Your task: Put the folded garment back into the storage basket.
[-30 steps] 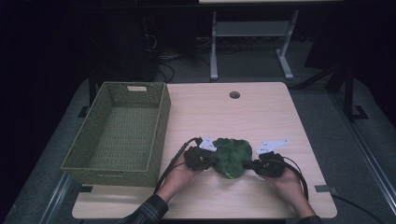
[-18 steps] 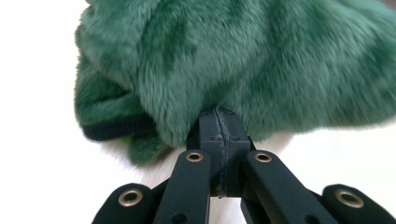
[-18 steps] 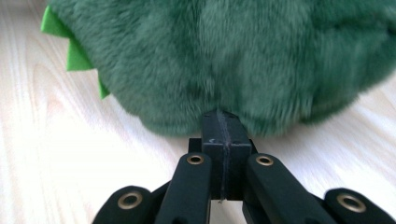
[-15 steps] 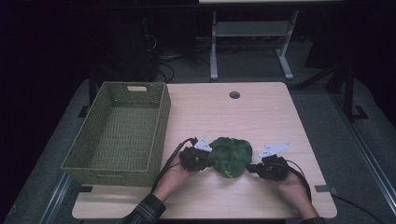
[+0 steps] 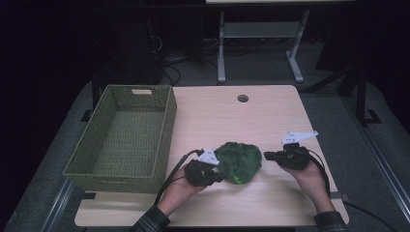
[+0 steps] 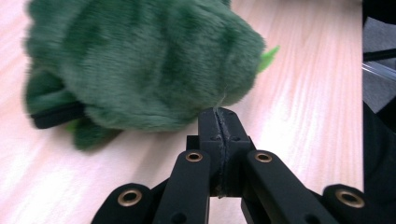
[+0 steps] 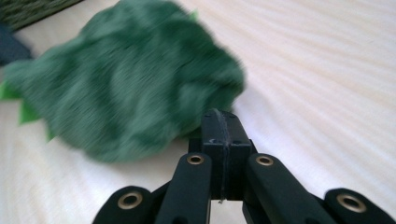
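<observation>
The green plush toy (image 5: 238, 162) lies on the desk (image 5: 270, 125), to the right of the woven basket (image 5: 123, 135) and close to the person's edge. A second ago both hand-held grippers pressed against the toy from either side; now the right hand-held gripper (image 5: 269, 156) has drawn back and sits apart from the toy, on the side away from the basket. Its jaws are pressed together with nothing between them. The left hand-held gripper (image 5: 220, 177) stays at the toy's basket-side edge, jaws also closed flat against each other; its tip touches the fur, but I cannot tell whether any fur is pinched. The toy has shifted slightly and looks flatter. Judging by this, the two-sided squeeze has let go, and the toy is not yet on its way to the basket
</observation>
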The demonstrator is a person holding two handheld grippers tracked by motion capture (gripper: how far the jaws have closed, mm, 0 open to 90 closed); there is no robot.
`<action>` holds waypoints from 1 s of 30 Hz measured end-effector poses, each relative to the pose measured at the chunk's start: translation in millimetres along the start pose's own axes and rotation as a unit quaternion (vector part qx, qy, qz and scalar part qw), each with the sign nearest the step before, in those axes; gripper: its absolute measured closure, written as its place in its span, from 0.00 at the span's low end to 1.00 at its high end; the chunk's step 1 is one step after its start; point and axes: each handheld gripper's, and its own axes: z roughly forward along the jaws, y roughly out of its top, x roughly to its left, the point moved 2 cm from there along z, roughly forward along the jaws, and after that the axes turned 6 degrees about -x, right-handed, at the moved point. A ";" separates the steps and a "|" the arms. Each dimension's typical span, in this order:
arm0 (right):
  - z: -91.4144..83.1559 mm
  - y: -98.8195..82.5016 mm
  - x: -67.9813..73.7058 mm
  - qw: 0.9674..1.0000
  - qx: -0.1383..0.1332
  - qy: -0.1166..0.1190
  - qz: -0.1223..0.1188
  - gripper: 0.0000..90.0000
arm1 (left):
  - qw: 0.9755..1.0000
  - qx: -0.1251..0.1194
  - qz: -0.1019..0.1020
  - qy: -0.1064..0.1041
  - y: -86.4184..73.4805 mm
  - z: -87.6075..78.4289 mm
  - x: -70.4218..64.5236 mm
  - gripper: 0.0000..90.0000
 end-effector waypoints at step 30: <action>84.6 36.9 -19.9 0.996 0.054 0.066 0.006 1.00 | 1.000 0.021 0.001 0.001 -0.6 44.2 -0.1 0.99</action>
